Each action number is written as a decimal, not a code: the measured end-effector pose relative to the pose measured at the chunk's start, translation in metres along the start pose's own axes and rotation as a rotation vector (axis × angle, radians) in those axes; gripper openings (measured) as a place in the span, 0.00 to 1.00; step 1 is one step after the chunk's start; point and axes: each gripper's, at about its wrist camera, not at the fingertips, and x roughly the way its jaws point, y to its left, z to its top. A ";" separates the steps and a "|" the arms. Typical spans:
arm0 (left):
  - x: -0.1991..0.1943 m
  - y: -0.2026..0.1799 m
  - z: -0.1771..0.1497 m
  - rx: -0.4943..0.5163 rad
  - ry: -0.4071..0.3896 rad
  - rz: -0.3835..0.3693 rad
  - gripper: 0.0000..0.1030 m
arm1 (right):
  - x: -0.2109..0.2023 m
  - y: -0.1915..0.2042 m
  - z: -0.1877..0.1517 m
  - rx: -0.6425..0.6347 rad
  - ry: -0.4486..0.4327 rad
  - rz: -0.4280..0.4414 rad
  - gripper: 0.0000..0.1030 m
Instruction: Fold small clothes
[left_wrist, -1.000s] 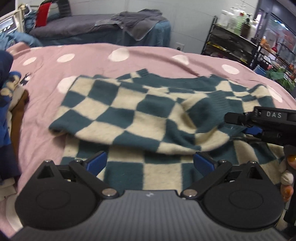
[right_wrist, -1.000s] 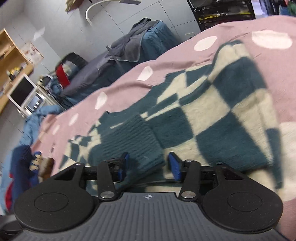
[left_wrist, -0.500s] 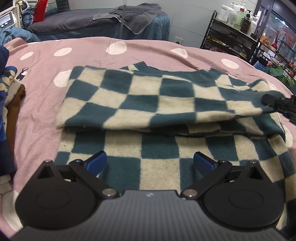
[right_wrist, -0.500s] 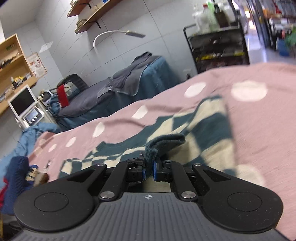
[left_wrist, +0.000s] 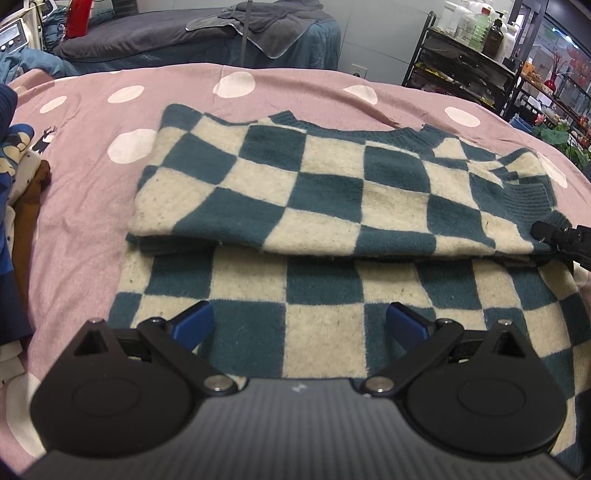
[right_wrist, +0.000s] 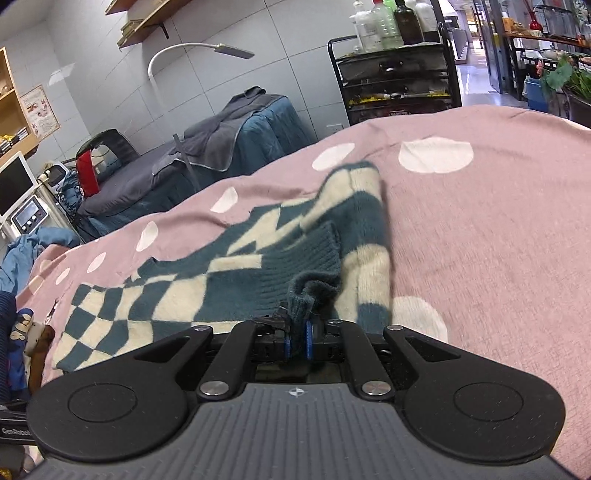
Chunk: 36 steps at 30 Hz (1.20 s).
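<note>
A teal-and-cream checkered sweater (left_wrist: 332, 206) lies on the pink dotted bedspread (left_wrist: 85, 221), one sleeve folded flat across its chest. My left gripper (left_wrist: 299, 321) hovers open over the sweater's lower part, nothing between its blue pads. In the right wrist view my right gripper (right_wrist: 298, 338) is shut on the sleeve's ribbed teal cuff (right_wrist: 310, 291), which bunches up between the pads. The same gripper's black tip (left_wrist: 561, 240) shows at the right edge of the left wrist view, by the sleeve end. The sweater (right_wrist: 229, 280) stretches away to the left.
A heap of other clothes (left_wrist: 14, 206) lies at the bed's left edge. Behind the bed stand a massage table with grey towels (left_wrist: 207, 40) and a black shelf cart of bottles (left_wrist: 472, 48). Bare bedspread (right_wrist: 498, 240) spreads right of the sweater.
The right gripper closed on the sleeve cuff and drew it to the right. The sleeve, humped a second ago, now lies stretched flat across the sweater. The left gripper stayed put.
</note>
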 end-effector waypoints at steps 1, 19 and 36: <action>0.000 0.000 0.000 0.000 0.000 0.000 0.99 | -0.001 0.001 -0.001 -0.008 0.001 -0.004 0.13; -0.005 0.013 0.003 0.003 -0.004 0.022 1.00 | -0.012 0.008 -0.001 -0.117 -0.004 -0.093 0.43; -0.010 0.054 0.006 -0.078 -0.055 0.122 1.00 | 0.008 0.039 -0.013 -0.384 0.081 -0.070 0.43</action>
